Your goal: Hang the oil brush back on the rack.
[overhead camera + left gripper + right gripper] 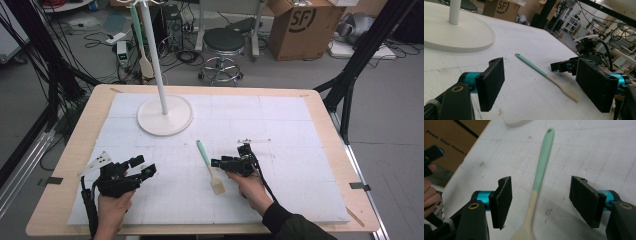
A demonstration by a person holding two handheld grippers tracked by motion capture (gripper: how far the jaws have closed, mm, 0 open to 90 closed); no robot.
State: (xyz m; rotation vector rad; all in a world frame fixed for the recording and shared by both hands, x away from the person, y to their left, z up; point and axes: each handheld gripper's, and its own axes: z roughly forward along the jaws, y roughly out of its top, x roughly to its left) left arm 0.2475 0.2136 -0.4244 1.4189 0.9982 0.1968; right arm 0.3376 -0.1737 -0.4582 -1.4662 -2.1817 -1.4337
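Note:
A spatula (pixel 209 165) with a mint-green handle and a pale wooden blade lies flat on the white mat, blade toward the person. My right gripper (pixel 216 162) is low at the spatula's right side and open. In the right gripper view the spatula (pixel 537 182) runs between the two jaws of that gripper (pixel 541 185), and neither pad touches it. My left gripper (pixel 143 166) is held at the front left of the mat, open and empty. In the left gripper view its jaws (pixel 541 72) frame the spatula (pixel 544 73) farther off, with the right gripper (pixel 560 66) beyond.
A white stand with a round base (pixel 165 116) and a tall pole rises at the back of the mat. A second spatula (pixel 143 57) hangs from its top. The wooden table rim (pixel 80 135) frames the mat. A stool and a cardboard box stand on the floor beyond.

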